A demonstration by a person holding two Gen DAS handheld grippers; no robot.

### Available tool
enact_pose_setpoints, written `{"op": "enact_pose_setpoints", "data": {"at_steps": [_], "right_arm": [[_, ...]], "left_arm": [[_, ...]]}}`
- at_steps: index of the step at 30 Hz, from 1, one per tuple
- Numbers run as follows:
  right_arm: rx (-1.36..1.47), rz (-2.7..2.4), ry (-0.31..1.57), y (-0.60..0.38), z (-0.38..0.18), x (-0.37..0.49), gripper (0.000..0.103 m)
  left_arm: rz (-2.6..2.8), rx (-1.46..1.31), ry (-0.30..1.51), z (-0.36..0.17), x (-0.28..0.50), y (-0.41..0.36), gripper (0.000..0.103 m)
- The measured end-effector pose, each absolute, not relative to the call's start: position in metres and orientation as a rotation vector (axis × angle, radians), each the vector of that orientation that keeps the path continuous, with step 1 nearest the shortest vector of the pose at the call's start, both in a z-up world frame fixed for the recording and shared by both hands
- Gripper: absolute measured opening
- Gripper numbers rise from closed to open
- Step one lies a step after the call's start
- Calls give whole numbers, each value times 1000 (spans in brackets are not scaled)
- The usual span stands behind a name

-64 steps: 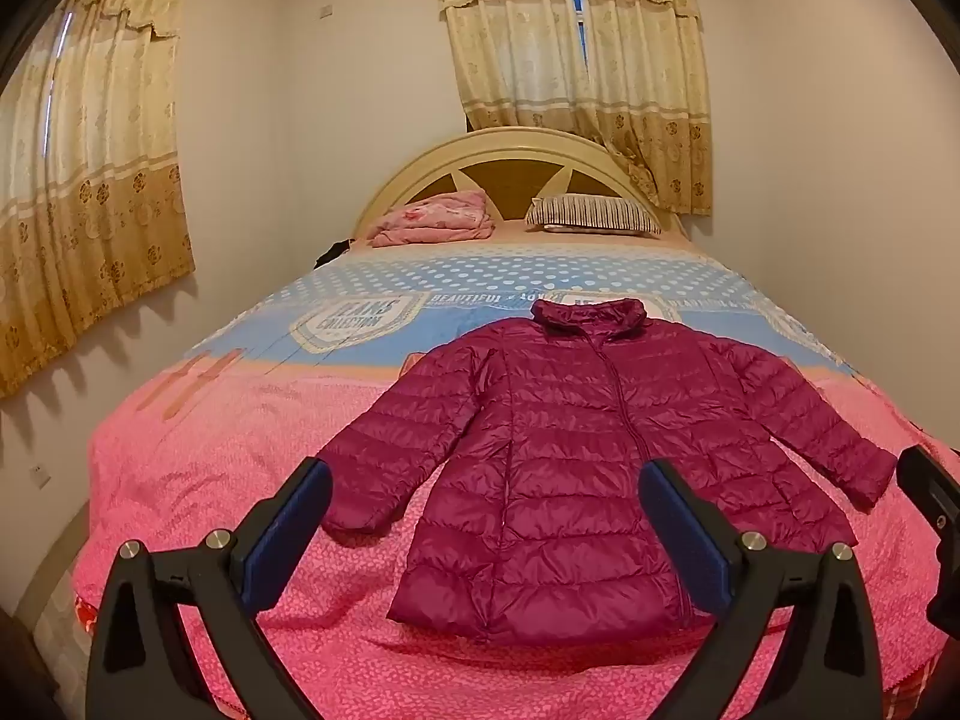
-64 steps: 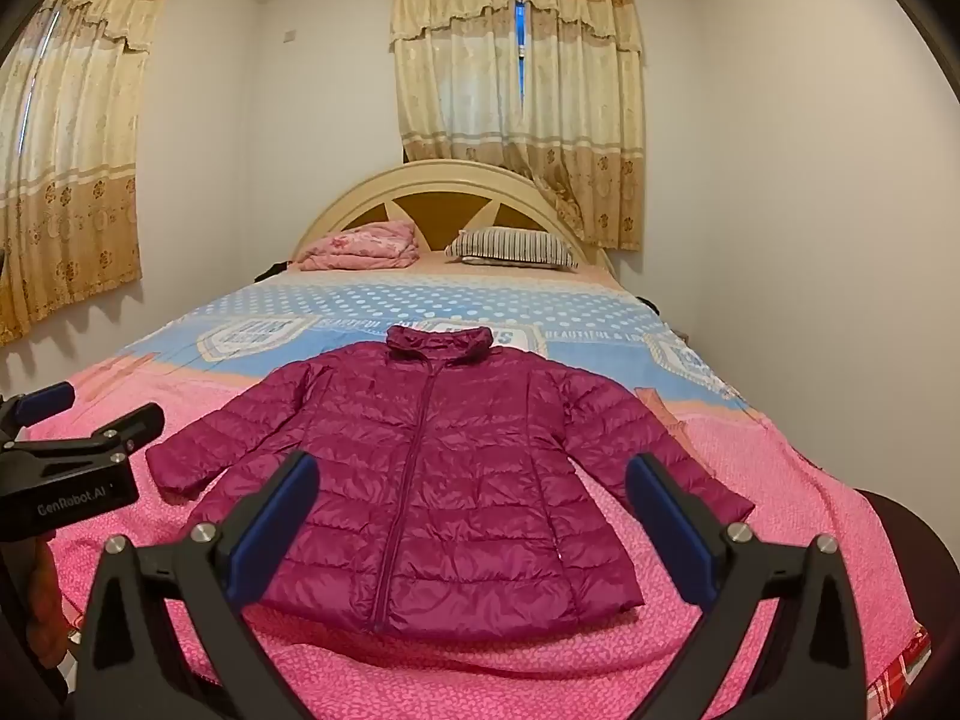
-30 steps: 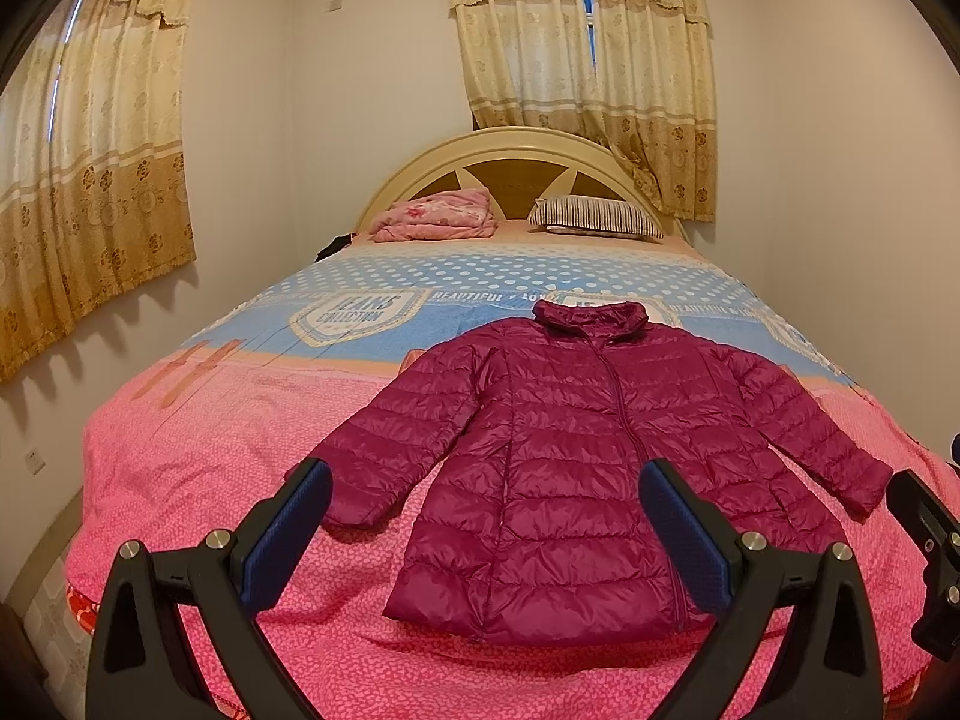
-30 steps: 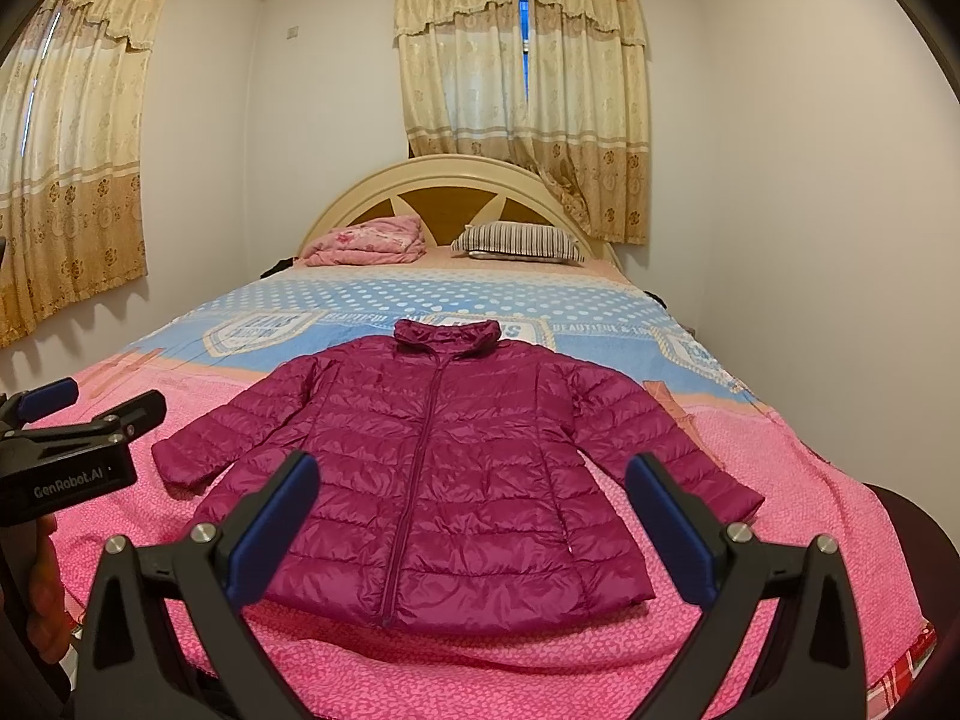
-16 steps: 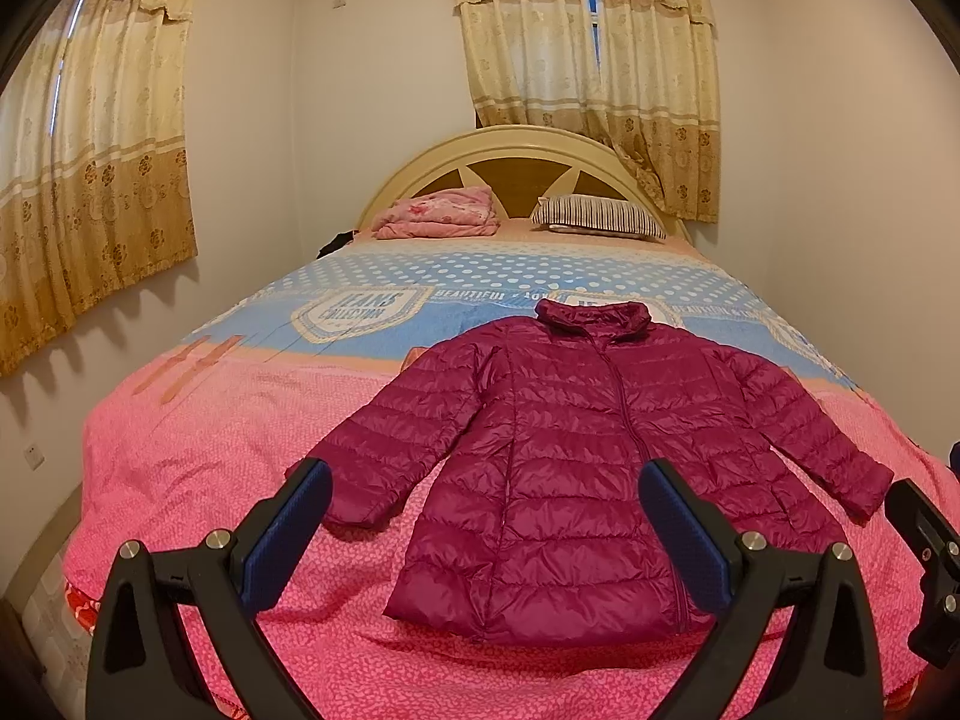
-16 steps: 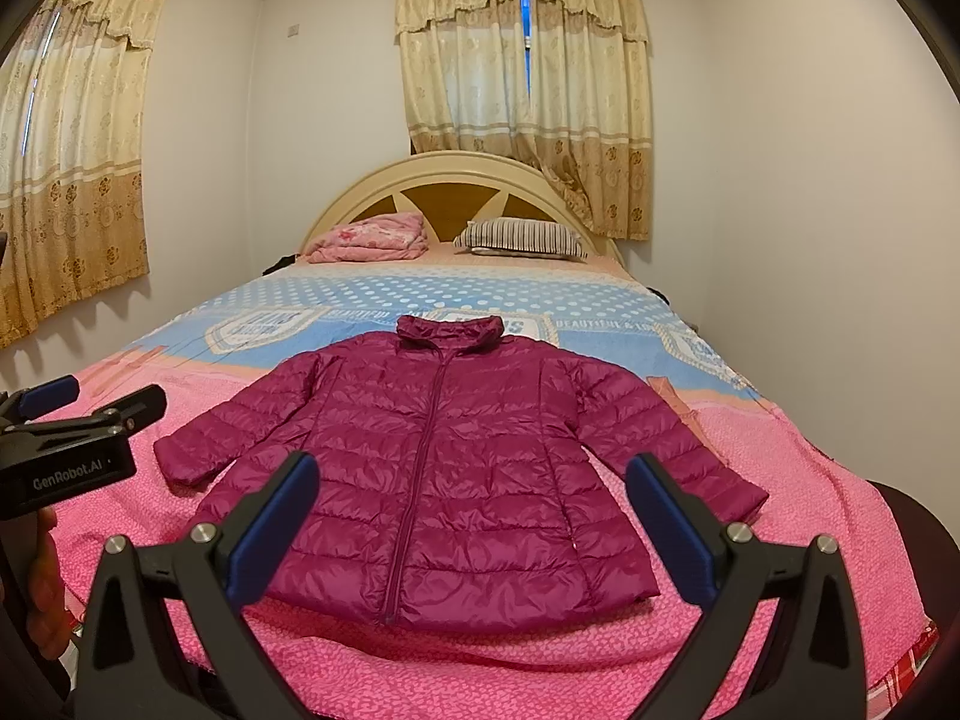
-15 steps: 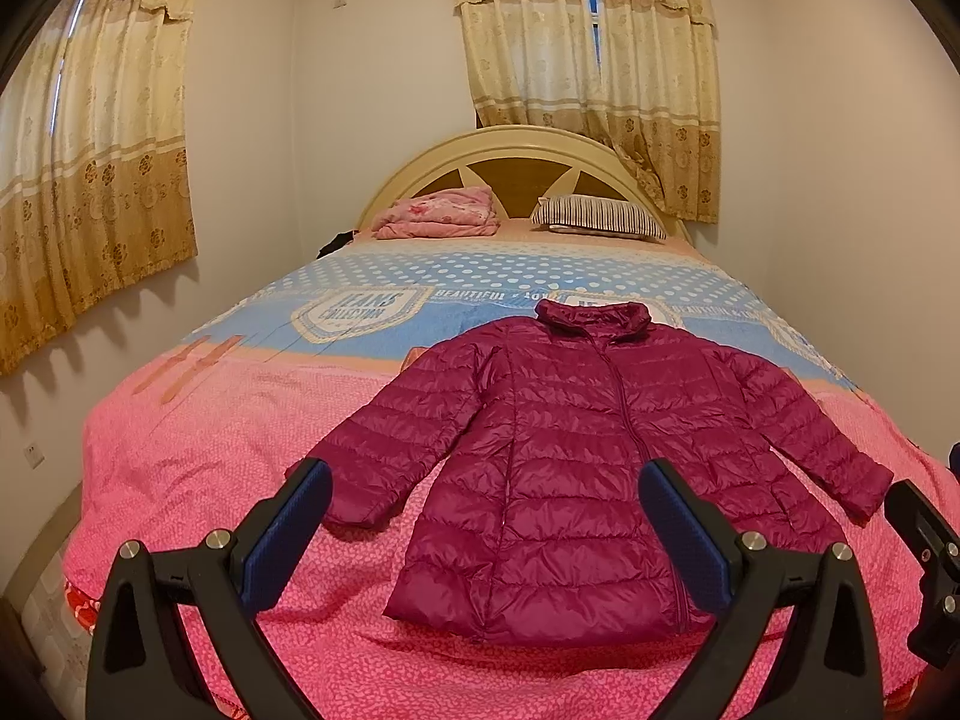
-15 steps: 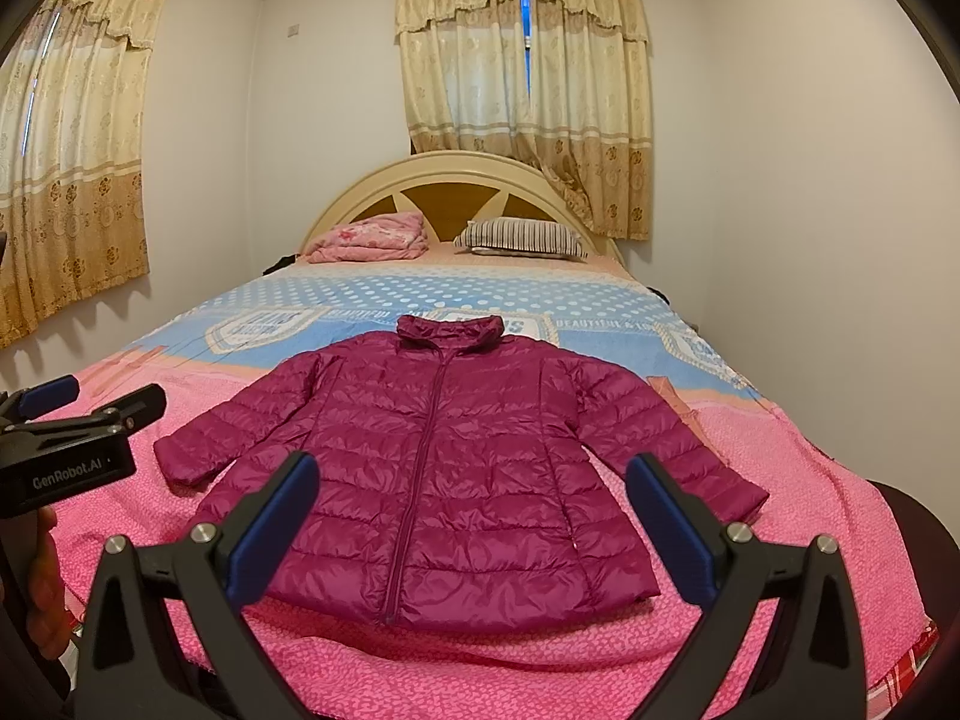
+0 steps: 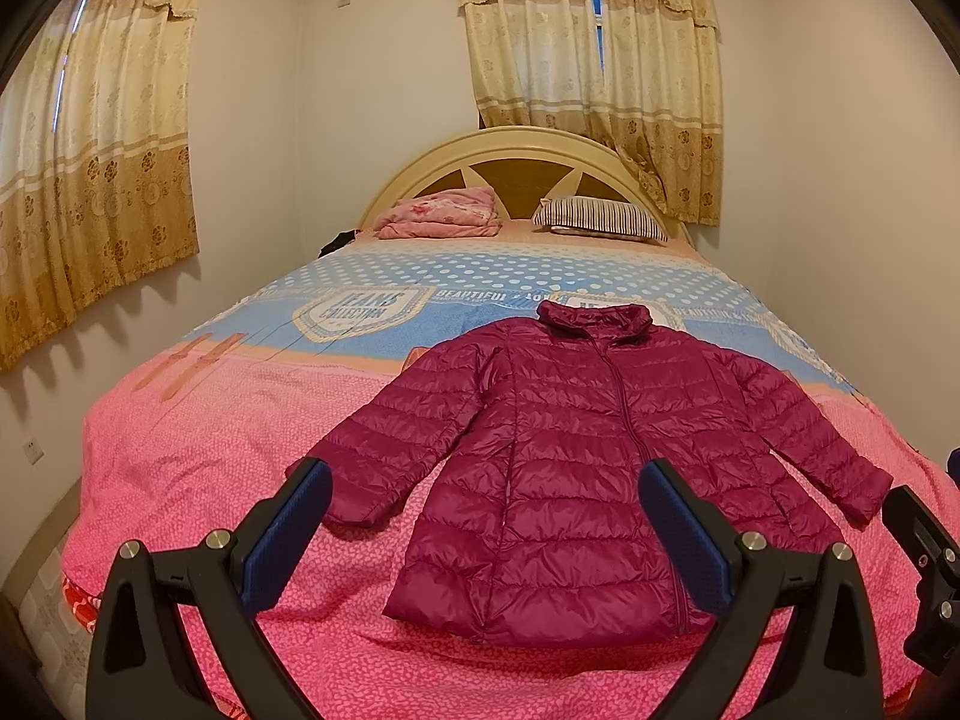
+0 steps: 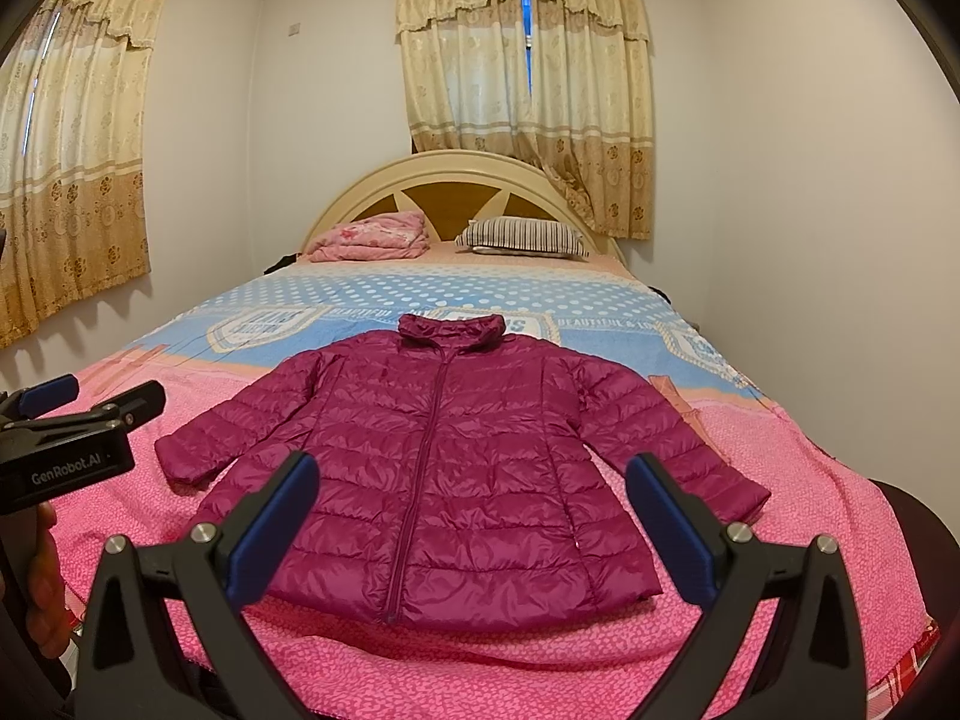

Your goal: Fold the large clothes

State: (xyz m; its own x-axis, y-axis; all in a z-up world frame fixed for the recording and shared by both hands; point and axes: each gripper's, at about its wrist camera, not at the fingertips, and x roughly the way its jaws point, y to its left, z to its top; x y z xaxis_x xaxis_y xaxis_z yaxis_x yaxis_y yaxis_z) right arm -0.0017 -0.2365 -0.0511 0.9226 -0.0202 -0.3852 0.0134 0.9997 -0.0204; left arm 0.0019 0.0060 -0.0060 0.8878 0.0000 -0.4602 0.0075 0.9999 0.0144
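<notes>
facing the quilted magenta puffer jacket [image 9: 576,468] spread flat, zipped, on the pink bed [image 9: 198,456], we hold left gripper [image 9: 486,516] and right gripper [image 10: 471,507] released above its hem — slippery padding could slide or spring back.

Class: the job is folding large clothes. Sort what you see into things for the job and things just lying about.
For the job:
puffer jacket
left gripper
right gripper

Lying about:
pink folded blanket
striped pillow
curtains
</notes>
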Motion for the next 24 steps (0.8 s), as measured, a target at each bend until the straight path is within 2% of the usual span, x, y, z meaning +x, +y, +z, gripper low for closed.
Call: {"op": "enact_pose_setpoints", "data": {"at_steps": [24], "right_arm": [[-14,-12,406,-236,-56,-3,103]], "left_arm": [[-4,13,481,-6,2,8,102]]}}
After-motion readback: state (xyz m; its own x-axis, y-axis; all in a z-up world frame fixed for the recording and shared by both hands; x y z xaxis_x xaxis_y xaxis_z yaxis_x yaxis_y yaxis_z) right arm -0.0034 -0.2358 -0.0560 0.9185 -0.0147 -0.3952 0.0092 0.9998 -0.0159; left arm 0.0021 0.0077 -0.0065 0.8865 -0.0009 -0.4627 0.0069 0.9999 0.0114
